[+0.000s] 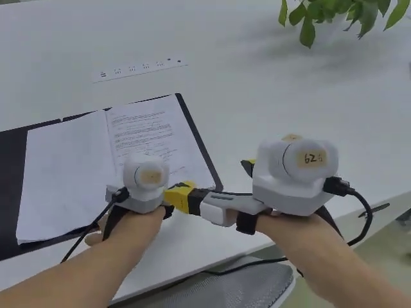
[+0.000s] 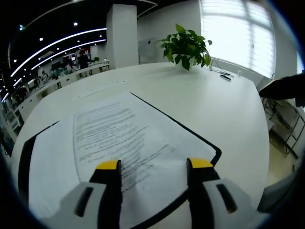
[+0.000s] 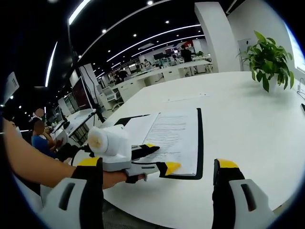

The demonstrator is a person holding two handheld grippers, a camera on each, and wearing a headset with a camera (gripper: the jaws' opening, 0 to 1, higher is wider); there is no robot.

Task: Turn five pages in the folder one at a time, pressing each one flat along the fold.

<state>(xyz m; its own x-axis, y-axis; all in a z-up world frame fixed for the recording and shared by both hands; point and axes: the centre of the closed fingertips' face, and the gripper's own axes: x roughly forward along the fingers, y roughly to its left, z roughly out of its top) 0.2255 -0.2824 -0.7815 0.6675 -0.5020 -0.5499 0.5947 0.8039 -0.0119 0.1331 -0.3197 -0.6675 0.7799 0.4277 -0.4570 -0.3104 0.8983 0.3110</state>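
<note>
The folder [image 1: 11, 173] lies open on the bench [image 1: 270, 96], with a printed page [image 1: 151, 135] on top of its right half. The left gripper [image 2: 155, 164] hovers over that page's near outer corner, jaws apart. The right gripper [image 3: 158, 163], also spread and empty, hangs just off the folder's right edge. The sheet looks thin, limp and easily creased, so it is probably best pinched lightly at the free corner, one sheet alone.

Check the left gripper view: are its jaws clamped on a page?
No, the left gripper has its jaws wide apart over the printed page, gripping nothing.
</note>
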